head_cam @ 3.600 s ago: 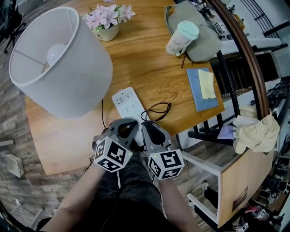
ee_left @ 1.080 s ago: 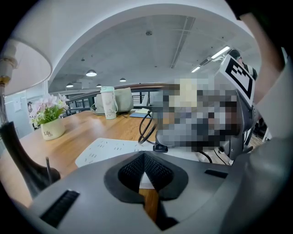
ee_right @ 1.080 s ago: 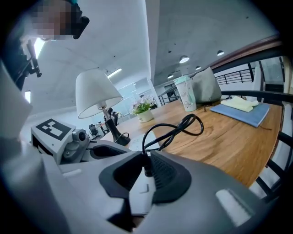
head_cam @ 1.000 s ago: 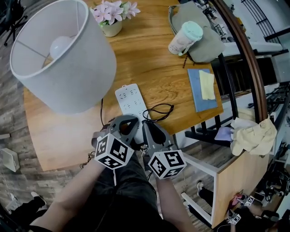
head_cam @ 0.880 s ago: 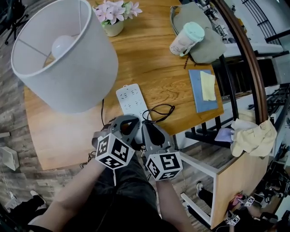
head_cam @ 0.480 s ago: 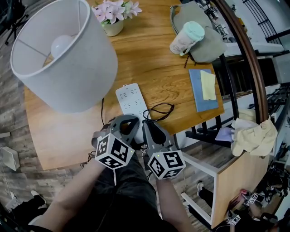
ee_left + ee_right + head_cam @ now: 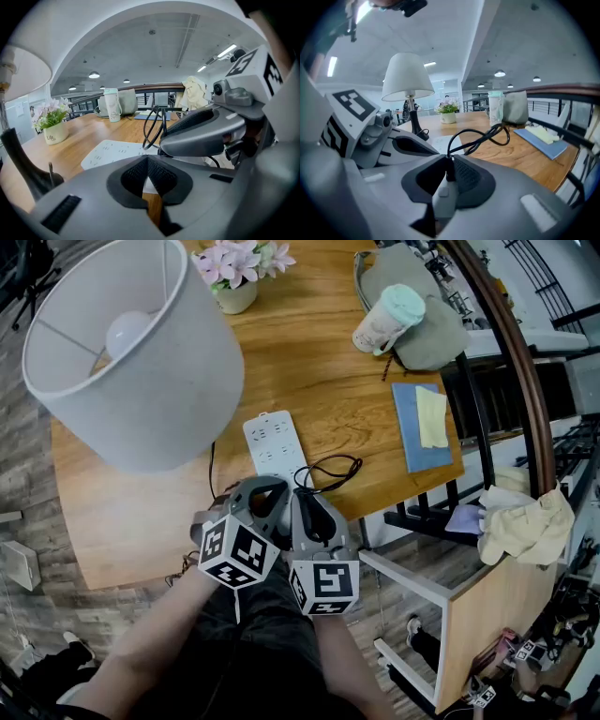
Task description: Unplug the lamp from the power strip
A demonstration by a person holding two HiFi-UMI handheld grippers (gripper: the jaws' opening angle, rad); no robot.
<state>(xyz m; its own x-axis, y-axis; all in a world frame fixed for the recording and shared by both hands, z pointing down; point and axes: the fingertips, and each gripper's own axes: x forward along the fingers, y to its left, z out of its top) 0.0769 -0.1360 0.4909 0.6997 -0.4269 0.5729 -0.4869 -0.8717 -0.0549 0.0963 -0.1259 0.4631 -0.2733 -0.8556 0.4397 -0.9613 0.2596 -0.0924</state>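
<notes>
The lamp, with its big white shade (image 7: 131,352), stands on the left of the wooden table. A white power strip (image 7: 272,442) lies just beyond both grippers near the front edge. My right gripper (image 7: 446,174) is shut on a grey plug (image 7: 443,194), and a black cord (image 7: 483,136) loops away from it. Whether the plug's prongs sit in the strip is hidden. My left gripper (image 7: 147,161) has its pads together at the tips, over the strip's near end (image 7: 117,152). From above, the left gripper (image 7: 265,491) and right gripper (image 7: 305,498) sit side by side.
A flower pot (image 7: 230,282) stands at the back of the table. A lidded cup (image 7: 380,320) leans by a grey bag (image 7: 427,306) at the back right. A blue notebook (image 7: 422,423) lies near the right edge. A dark chair (image 7: 422,517) stands beyond that edge.
The right gripper's marker cube has shifted a little left and toward me and has turned slightly. The left gripper, the strip and the lamp stay where they were.
</notes>
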